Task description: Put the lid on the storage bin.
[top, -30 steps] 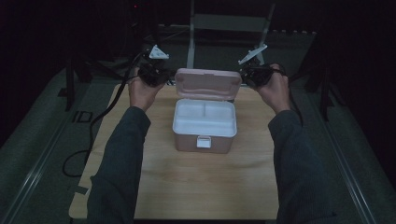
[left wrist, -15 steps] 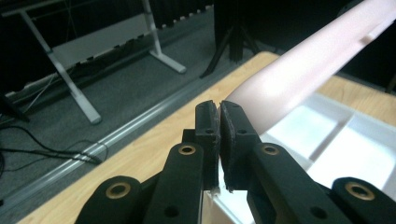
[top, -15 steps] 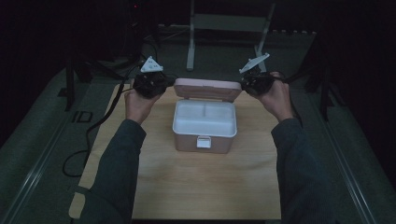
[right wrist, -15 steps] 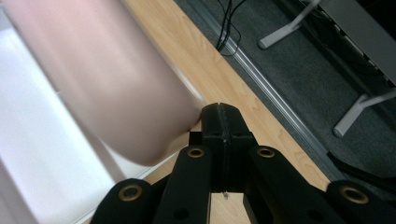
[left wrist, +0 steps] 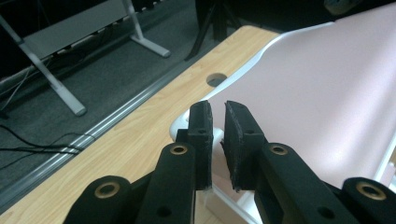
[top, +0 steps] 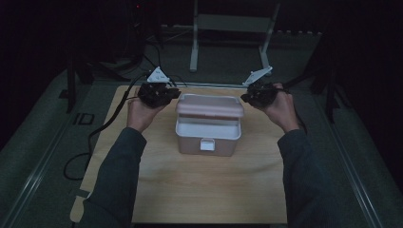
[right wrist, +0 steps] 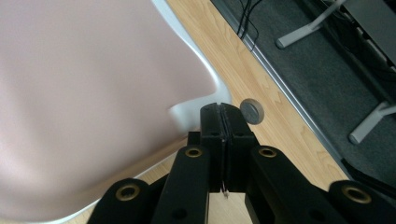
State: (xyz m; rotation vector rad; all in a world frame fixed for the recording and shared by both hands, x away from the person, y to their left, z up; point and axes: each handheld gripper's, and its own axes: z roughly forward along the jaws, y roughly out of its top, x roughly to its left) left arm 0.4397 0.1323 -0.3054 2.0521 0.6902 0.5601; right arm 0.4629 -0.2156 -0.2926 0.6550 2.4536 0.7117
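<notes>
Box (top: 207, 135) sits mid-desk, slightly toward the far edge: white tub with a small white latch (top: 206, 144) on the near wall, pink lid (top: 209, 106) with a pale rim, hinged at the far side and tipped partway down over the tub. White inside of the tub shows under the lid's near edge.

Left hand-held gripper (top: 164, 95) is at the lid's left end, just beside it. In the left gripper view its jaws stand narrow with a slim gap, having just been opening a little; nothing sits between the pads, and the lid's rounded corner (left wrist: 187, 122) lies right behind them.

Right hand-held gripper (top: 253, 96) is at the lid's right end. In the right gripper view the pads are pressed together with nothing between them, the lid's pale corner (right wrist: 187, 114) just left of them.

Wooden desk (top: 190, 190) is bare in front of the box. A round cable hole (right wrist: 252, 111) sits in the desk near the right gripper. Black cable (top: 102, 126) trails off the left side. Metal stand (top: 228, 28) on the dark floor beyond the far edge, well apart. Nothing blocks the box.
</notes>
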